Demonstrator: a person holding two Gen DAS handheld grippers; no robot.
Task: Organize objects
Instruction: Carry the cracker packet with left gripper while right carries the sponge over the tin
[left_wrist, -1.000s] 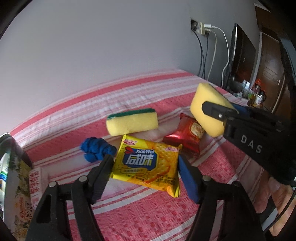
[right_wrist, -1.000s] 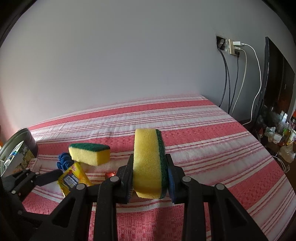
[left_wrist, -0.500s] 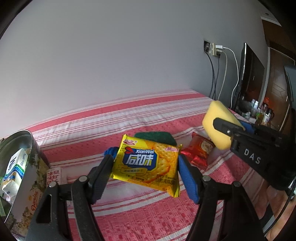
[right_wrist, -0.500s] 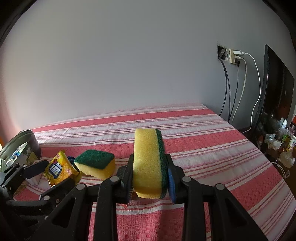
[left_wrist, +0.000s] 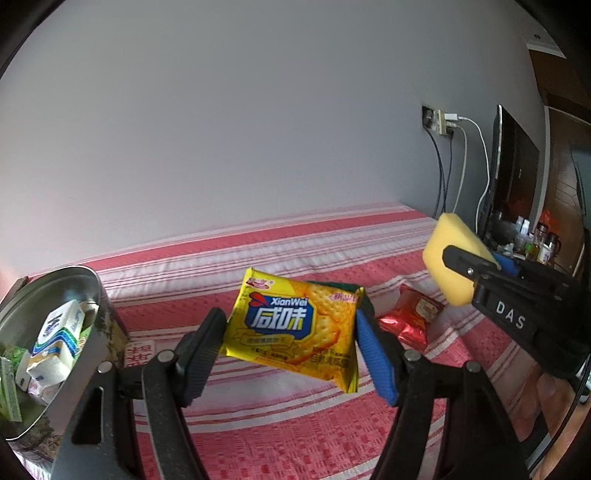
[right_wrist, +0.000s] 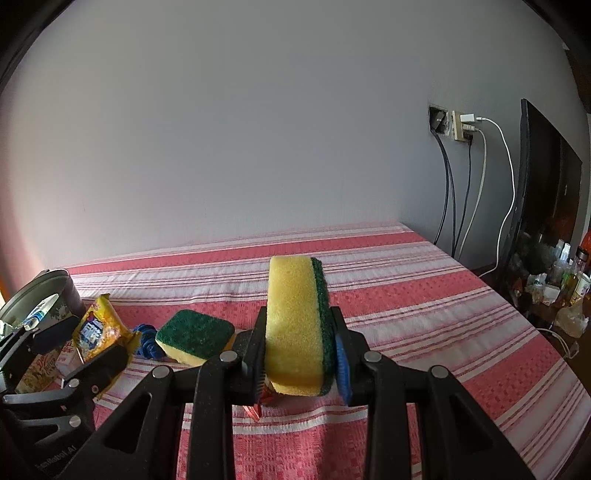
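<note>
My left gripper (left_wrist: 291, 332) is shut on a yellow cracker packet (left_wrist: 295, 328) and holds it above the red striped bedspread (left_wrist: 258, 424). That packet (right_wrist: 98, 328) and the left gripper (right_wrist: 85, 343) also show at the left of the right wrist view. My right gripper (right_wrist: 300, 350) is shut on a yellow sponge with a green scouring side (right_wrist: 295, 321), held upright; the same sponge (left_wrist: 452, 258) appears at the right of the left wrist view. A second green-topped sponge (right_wrist: 194, 338) lies on the bed. A red snack packet (left_wrist: 410, 321) lies beside it.
A round metal tin (left_wrist: 98, 291) holding small cartons stands at the left, with a red-and-white carton (left_wrist: 138, 350) against it. A blue scrubber (right_wrist: 147, 341) lies by the loose sponge. Wall socket with cables (right_wrist: 458, 125) and a dark screen (right_wrist: 543, 192) stand at the right.
My left gripper lifted the cracker packet and swung left toward the tin, which now fills more of its view. The right gripper kept the sponge nearly still.
</note>
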